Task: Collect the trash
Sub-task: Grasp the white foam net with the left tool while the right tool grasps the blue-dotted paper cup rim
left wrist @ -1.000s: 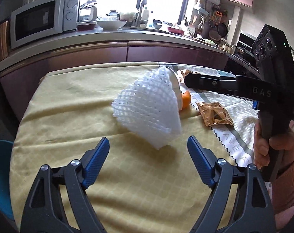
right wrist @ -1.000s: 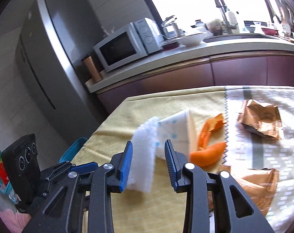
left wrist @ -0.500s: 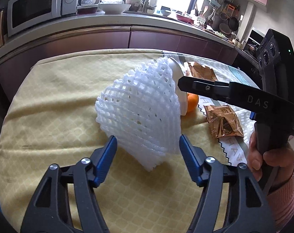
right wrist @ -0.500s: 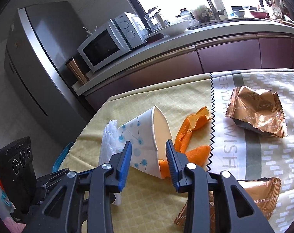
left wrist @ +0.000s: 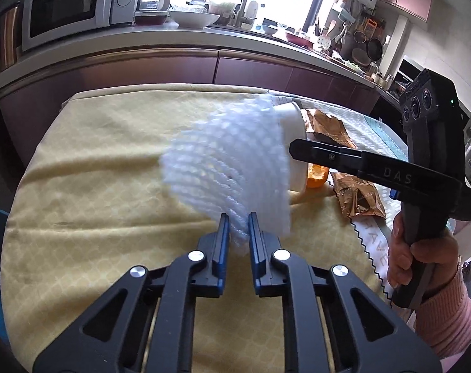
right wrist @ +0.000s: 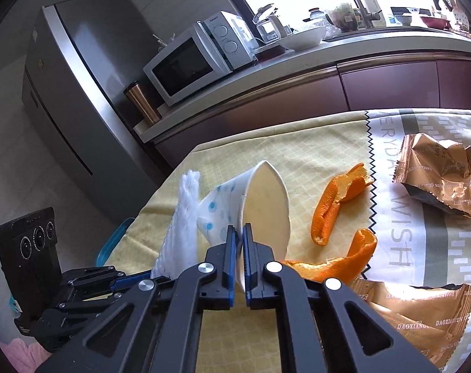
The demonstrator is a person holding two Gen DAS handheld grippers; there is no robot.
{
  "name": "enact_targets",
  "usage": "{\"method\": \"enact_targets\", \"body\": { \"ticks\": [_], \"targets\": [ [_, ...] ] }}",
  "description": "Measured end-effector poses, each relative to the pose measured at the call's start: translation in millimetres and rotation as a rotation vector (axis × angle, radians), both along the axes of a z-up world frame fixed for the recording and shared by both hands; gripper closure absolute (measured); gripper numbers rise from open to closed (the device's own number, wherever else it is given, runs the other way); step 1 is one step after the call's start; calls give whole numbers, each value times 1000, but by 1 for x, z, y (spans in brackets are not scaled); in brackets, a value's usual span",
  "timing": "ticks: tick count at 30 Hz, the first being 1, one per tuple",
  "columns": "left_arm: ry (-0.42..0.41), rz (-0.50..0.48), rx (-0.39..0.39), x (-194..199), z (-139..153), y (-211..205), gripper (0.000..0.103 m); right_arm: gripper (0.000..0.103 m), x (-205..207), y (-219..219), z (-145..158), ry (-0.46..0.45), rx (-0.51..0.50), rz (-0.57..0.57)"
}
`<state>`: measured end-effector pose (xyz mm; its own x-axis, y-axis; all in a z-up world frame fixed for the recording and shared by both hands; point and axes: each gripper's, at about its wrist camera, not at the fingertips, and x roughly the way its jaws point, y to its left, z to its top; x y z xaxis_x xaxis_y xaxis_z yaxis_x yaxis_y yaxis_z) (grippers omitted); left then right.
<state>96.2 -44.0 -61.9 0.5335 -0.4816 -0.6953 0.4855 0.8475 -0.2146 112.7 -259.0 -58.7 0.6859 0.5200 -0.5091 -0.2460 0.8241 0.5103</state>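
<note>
The left gripper (left wrist: 237, 228) is closing onto the white foam net (left wrist: 232, 168), while the right gripper (right wrist: 239, 242) is pinching the paper cup (right wrist: 263, 202) rim above the bench (left wrist: 95, 155). They should be parting gently, sliding net from cup.

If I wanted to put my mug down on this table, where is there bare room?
The widest bare patch is the yellow cloth left of the white foam net, toward the counter side. It is crowded on the right: the paper cup, orange peels and gold wrappers lie close together there, with both grippers working at the net and cup.
</note>
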Motion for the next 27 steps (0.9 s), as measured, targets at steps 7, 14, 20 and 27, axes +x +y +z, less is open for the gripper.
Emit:
{"method": "enact_targets", "body": {
  "ticks": [7,14,20,27],
  "targets": [
    [-32,39,-11,-9,10,29,91,100,-3,5,10,-31,77,26],
    [-67,74,0,-21,20,51,91,100,-11,12,21,-56,96,49],
    [-79,106,6,-29,23,70,91,100,-16,20,28,-70,104,76],
    [-97,141,19,-40,27,91,91,100,-20,34,31,-76,117,112]
  ]
}}
